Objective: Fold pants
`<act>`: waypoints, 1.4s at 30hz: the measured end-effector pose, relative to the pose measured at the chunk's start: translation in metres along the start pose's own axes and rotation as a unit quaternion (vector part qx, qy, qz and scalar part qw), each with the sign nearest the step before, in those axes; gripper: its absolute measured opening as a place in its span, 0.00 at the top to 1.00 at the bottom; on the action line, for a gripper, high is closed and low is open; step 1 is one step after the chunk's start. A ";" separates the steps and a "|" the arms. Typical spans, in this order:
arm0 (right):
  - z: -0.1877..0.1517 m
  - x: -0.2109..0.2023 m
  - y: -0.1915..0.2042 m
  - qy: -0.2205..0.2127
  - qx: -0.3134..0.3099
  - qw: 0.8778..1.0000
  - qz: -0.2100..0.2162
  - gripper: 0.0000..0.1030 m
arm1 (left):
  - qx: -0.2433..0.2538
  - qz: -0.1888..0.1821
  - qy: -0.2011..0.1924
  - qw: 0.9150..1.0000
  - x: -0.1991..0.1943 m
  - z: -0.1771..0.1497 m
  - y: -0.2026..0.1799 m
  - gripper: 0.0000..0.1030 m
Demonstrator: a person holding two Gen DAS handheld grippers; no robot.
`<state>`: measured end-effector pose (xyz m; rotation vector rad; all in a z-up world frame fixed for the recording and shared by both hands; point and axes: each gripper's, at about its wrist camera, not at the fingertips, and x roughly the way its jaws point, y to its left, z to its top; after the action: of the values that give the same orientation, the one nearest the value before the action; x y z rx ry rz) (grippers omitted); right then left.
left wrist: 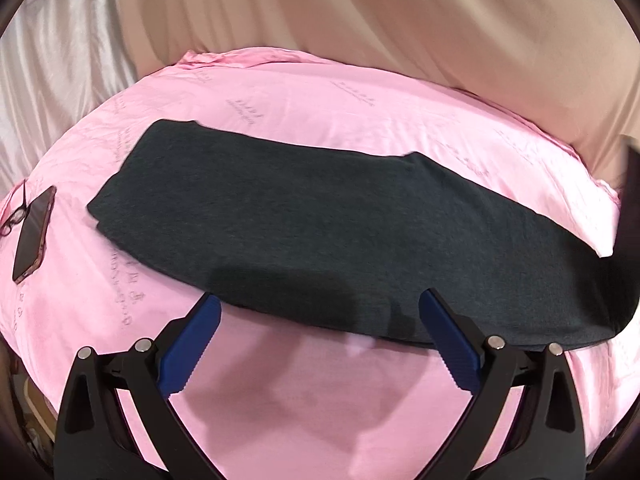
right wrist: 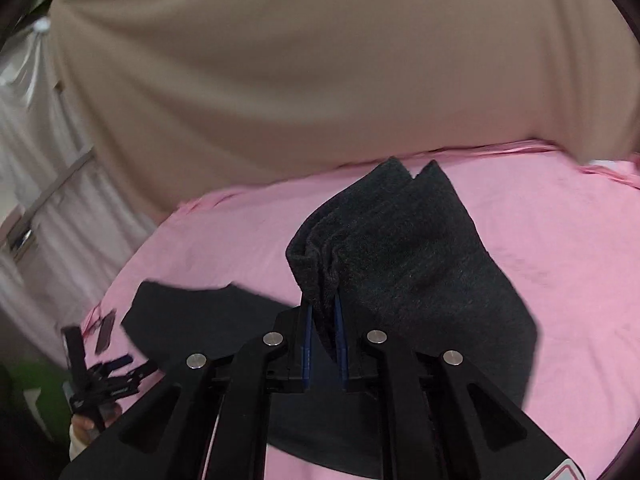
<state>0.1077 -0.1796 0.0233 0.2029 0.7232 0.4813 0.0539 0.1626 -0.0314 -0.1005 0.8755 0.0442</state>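
Note:
Dark grey pants (left wrist: 320, 224) lie flat, folded lengthwise, across a pink bedsheet (left wrist: 280, 384). My left gripper (left wrist: 320, 312) is open and empty, its blue pads just above the near edge of the pants. My right gripper (right wrist: 323, 312) is shut on the leg end of the pants (right wrist: 400, 248) and holds it lifted off the bed, the cuffs standing up above the jaws. The rest of the pants (right wrist: 192, 320) lies flat to the left. The left gripper also shows in the right wrist view (right wrist: 108, 376), held in a hand.
A phone (left wrist: 34, 232) and glasses (left wrist: 14, 216) lie on the sheet at the left edge. Beige curtains (left wrist: 400, 20) hang behind the bed. The bed's far edge (right wrist: 440, 154) runs below them.

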 end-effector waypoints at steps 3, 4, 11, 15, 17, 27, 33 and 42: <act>-0.036 0.073 0.041 0.095 -0.065 0.993 -0.024 0.69 | -0.017 0.003 -0.001 1.000 -0.002 -0.001 0.022 0.05; -0.043 0.075 0.045 0.098 -0.075 0.992 -0.030 0.69 | -0.029 0.001 -0.002 1.000 -0.004 -0.001 0.036 0.05; -0.061 -0.038 -0.037 -0.016 0.038 0.989 -0.145 0.36 | -0.138 0.029 -0.014 0.990 -0.001 0.009 0.131 0.05; -0.098 -0.065 -0.098 -0.005 0.143 0.976 -0.162 0.35 | -0.229 0.027 -0.023 0.973 0.014 0.020 0.181 0.05; -0.115 -0.063 -0.117 0.001 0.183 0.973 -0.140 0.35 | -0.284 -0.004 -0.016 0.959 0.029 0.023 0.205 0.05; -0.125 -0.009 -0.107 0.010 0.181 0.978 -0.099 0.38 | -0.311 -0.037 -0.009 0.950 0.067 0.042 0.198 0.23; -0.112 -0.018 -0.104 0.005 0.157 0.983 -0.093 0.88 | -0.306 0.034 0.001 0.952 0.055 0.041 0.196 0.84; -0.124 -0.121 -0.143 -0.022 0.130 0.978 -0.162 0.91 | -0.239 -0.002 0.005 0.971 0.015 0.030 0.139 0.86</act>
<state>-0.0044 -0.3612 -0.0461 0.3338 0.7592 0.0699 0.0751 0.3036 -0.0339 -0.5535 0.8614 0.2504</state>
